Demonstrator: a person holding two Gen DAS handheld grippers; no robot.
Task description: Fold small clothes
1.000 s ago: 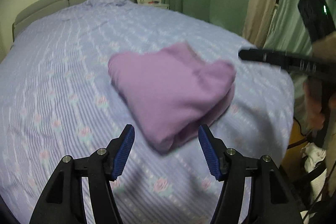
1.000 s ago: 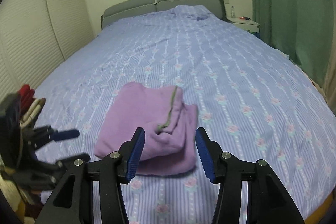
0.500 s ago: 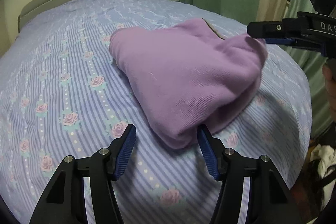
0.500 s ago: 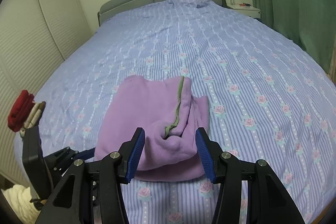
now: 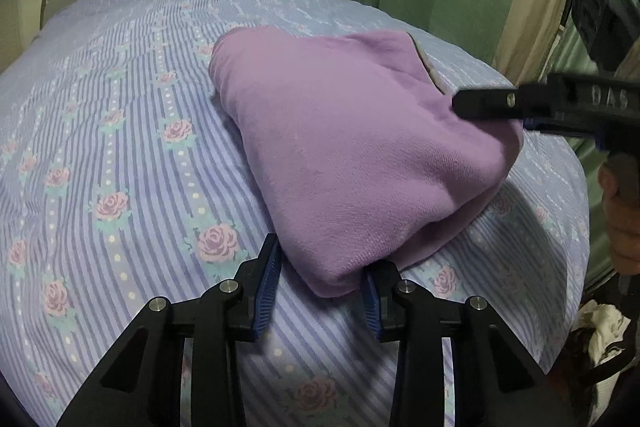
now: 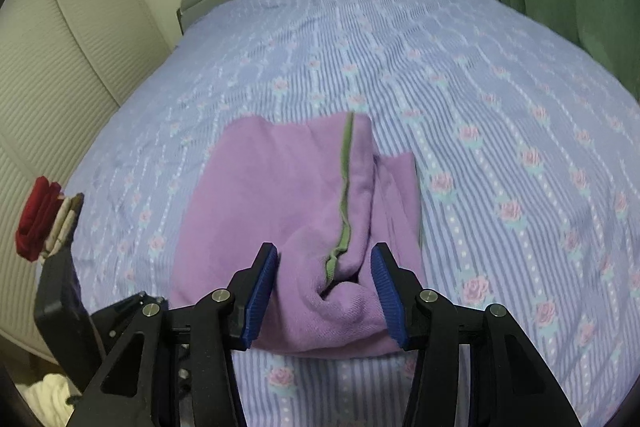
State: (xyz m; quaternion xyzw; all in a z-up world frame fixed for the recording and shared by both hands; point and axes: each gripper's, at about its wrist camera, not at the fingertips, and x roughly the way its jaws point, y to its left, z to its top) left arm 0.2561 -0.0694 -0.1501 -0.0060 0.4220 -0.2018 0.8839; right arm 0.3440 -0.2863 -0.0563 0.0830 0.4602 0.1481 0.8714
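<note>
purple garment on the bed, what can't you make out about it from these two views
- What kind of garment it is: folded, both views.
- Its underside: against the bedspread.
- Left view: far corner behind the right gripper.
- Right view: near edge behind the blue pads; grip unclear.

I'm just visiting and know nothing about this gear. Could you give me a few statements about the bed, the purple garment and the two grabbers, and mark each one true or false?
1. The purple garment lies on a bedspread printed with stripes and roses. True.
2. The garment is spread out flat in a single layer. False: it is folded into a thick bundle.
3. A green seam runs along the garment. True.
4. The left gripper has lifted the garment off the bed. False: the garment rests on the bed; its near corner sits between the closing jaws.
5. The right gripper is nowhere near the garment. False: its closing jaws straddle the garment's near end.
</note>
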